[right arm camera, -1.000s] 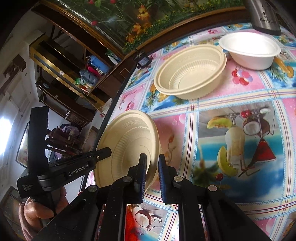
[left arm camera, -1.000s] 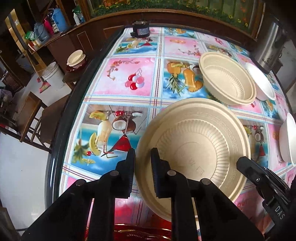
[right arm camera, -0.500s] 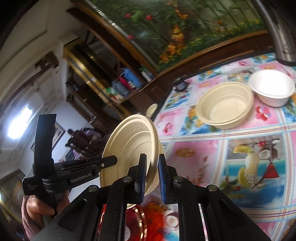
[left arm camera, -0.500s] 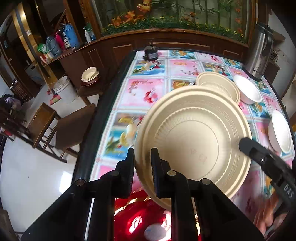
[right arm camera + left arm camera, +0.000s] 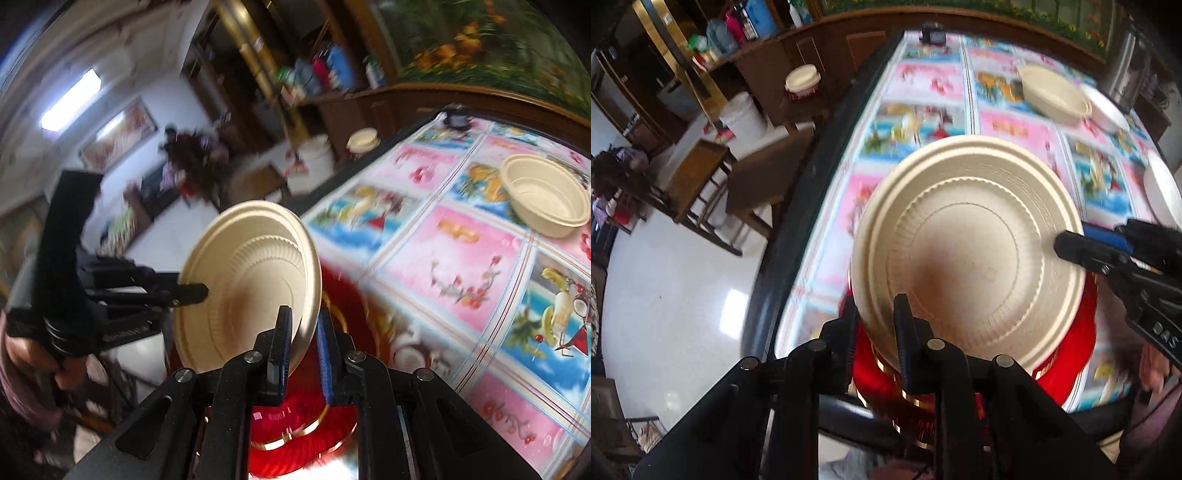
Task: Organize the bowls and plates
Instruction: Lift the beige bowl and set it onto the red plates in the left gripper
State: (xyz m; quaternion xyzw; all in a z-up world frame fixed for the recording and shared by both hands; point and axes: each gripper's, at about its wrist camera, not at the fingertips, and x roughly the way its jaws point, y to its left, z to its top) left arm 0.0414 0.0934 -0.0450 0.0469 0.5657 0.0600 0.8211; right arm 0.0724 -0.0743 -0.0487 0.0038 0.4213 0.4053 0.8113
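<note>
1. The beige plate is held off the table, above a red dish at the table's near edge.
2. The left gripper is clenched on the plate's near rim, one finger on each face of it.
3. The right gripper grasps the opposite rim in the same way; in its own view the plate stands tilted on edge between the two pads.
4. From the left wrist, the right gripper's black and blue finger comes in from the right edge and lies on the plate's rim.
5. Further back on the table stand a beige bowl and, just beside it, a white bowl; another white dish is cut off at the right edge of the left-wrist view.
6. A metal kettle stands at the far right corner, and a small dark object at the far end of the table.
7. Beside the table are wooden chairs, a white bucket and a stool carrying a stack of dishes.
8. The plate hides most of the red dish; only its red edge and gold trim show.
9. Both views are blurred, the tablecloth prints smeared.
10. A hand gripping the left gripper's handle shows at the left edge of the right-wrist view, partly cut off.
</note>
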